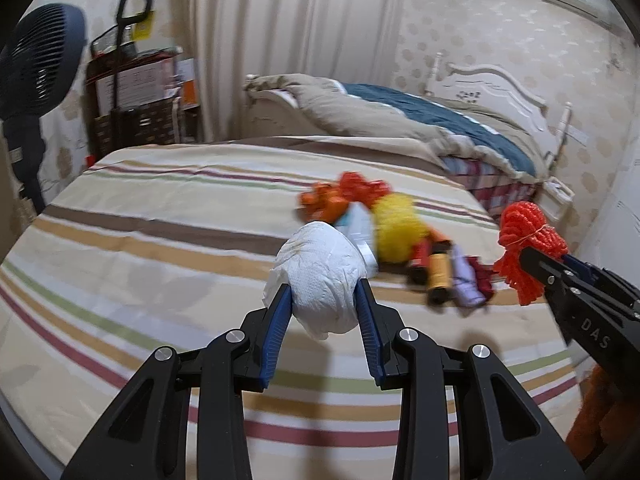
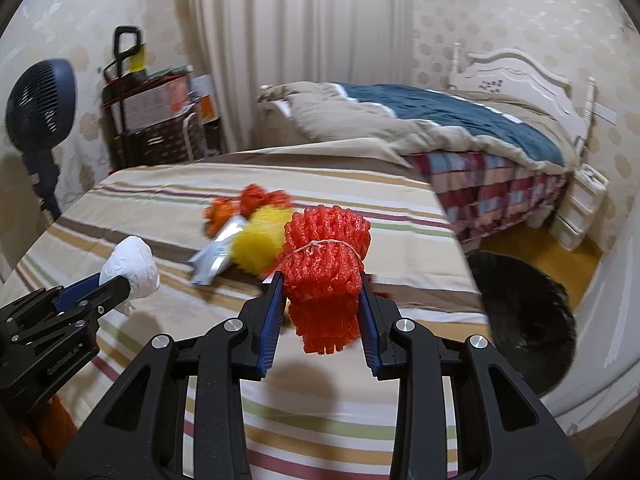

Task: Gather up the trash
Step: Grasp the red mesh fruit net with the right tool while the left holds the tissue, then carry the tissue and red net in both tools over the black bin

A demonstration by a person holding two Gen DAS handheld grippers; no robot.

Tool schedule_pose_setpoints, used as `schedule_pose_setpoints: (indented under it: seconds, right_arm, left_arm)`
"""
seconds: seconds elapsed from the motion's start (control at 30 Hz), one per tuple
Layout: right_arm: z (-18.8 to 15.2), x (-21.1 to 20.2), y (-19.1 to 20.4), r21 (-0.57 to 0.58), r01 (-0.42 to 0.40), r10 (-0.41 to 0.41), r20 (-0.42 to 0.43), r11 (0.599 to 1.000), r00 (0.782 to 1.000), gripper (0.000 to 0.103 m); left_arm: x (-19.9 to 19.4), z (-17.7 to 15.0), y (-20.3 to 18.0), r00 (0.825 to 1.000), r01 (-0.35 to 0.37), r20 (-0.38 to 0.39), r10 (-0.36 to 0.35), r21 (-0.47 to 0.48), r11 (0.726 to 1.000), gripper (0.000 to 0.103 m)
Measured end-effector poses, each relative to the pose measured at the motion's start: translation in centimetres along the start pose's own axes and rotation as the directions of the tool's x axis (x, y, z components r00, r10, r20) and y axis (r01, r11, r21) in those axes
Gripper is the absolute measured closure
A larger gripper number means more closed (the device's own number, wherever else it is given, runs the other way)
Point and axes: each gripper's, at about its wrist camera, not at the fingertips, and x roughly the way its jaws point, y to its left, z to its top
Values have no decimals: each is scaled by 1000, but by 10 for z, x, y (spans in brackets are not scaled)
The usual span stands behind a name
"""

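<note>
**Two grippers, two catches above the striped bed**

The trash pile at centre frame is blurred; its pieces run together (no fair count). Left of it, the left gripper pinches one crumpled wad of white tissue, soft and dimpled. At right, the right gripper pinches one red foam net bundle, ribbed and string-tied, above the striped sheet.
</note>
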Motion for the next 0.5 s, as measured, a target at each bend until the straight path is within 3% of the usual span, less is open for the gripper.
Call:
schedule_pose_setpoints:
  seconds: [0.5]
  right_arm:
    - [-12,2,-131,167,200,-201,-16,965,980,70]
  left_arm:
    - [37,21,-130,982,186,-2,-188,159,970,67]
